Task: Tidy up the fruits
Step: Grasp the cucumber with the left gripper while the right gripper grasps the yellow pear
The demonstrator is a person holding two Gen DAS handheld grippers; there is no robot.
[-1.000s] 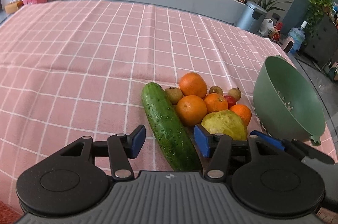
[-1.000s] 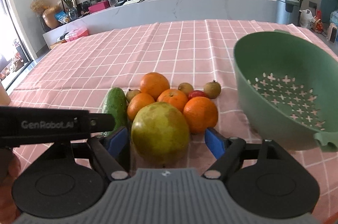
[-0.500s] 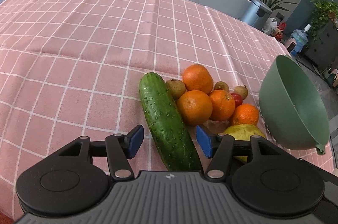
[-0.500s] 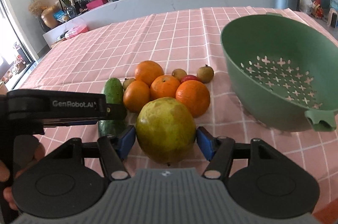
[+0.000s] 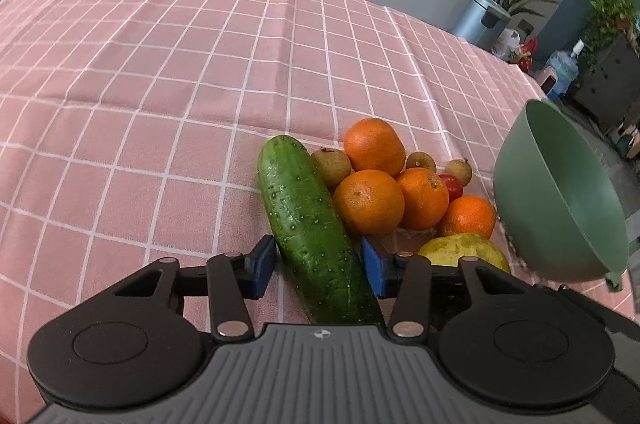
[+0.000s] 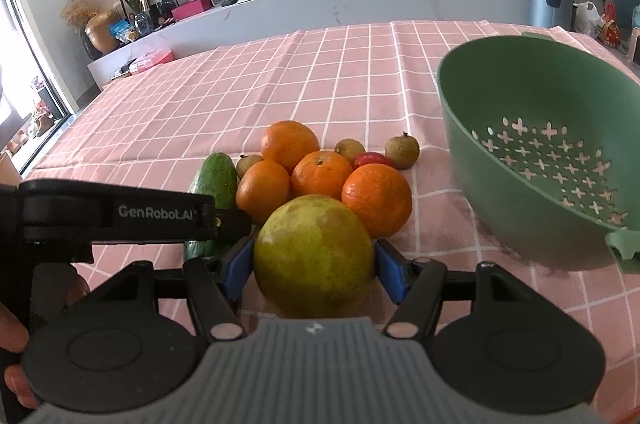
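Note:
A dark green cucumber (image 5: 312,224) lies on the pink checked cloth, left of a heap of oranges (image 5: 368,201). My left gripper (image 5: 316,260) straddles its near half; the jaws are closing and both blue pads meet its sides. My right gripper (image 6: 314,272) is shut on a large yellow-green fruit (image 6: 314,256) at the near edge of the heap, one pad on each flank. That fruit (image 5: 464,252) shows in the left wrist view behind the right finger. The cucumber (image 6: 214,179) is partly hidden in the right wrist view by the left tool's black arm (image 6: 120,212).
A green colander (image 6: 520,95) stands tilted to the right of the heap, its inside bare. Small brown fruits (image 6: 402,151) and a red one (image 6: 372,158) lie behind the oranges (image 6: 320,179). A person's hand (image 6: 12,344) shows at the lower left. A grey counter runs behind the table.
The left jaws have narrowed from a wide stance until the pads reach the cucumber. The right jaws have closed onto the yellow-green fruit. Neither hand has shifted much.

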